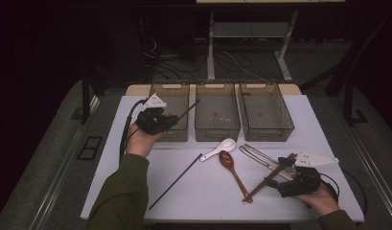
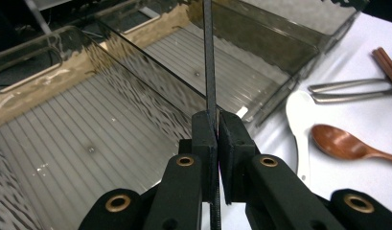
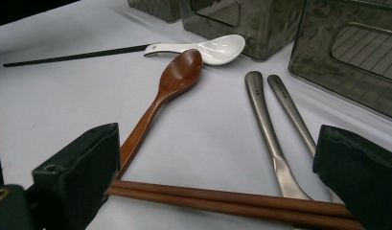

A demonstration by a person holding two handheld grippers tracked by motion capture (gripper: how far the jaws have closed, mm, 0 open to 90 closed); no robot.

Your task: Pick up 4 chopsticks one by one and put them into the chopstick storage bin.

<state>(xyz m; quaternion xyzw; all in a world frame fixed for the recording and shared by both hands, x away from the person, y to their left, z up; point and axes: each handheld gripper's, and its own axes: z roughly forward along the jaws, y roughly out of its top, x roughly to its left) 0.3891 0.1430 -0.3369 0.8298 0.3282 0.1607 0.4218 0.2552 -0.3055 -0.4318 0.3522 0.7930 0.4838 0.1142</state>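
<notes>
1. Your left hand-held gripper (image 1: 170, 120) is clamped tight on one black chopstick (image 2: 209, 67), holding it over the leftmost of the three bins (image 1: 170, 98). It has not been let go yet, so I judge this sorting step half done.
2. All three bins look empty of utensils.
3. Your right hand-held gripper (image 3: 217, 182) stands wide open, its jaws straddling the pair of brown wooden chopsticks (image 3: 222, 199) lying on the counter (image 1: 208, 191); nothing is gripped there yet.
4. What remains on the counter: the second black chopstick (image 1: 177, 179), the white spoon (image 1: 220, 147), the wooden spoon (image 1: 231, 165), the metal chopsticks (image 1: 258, 155) and the wooden pair.
5. I judge the job barely begun.
</notes>
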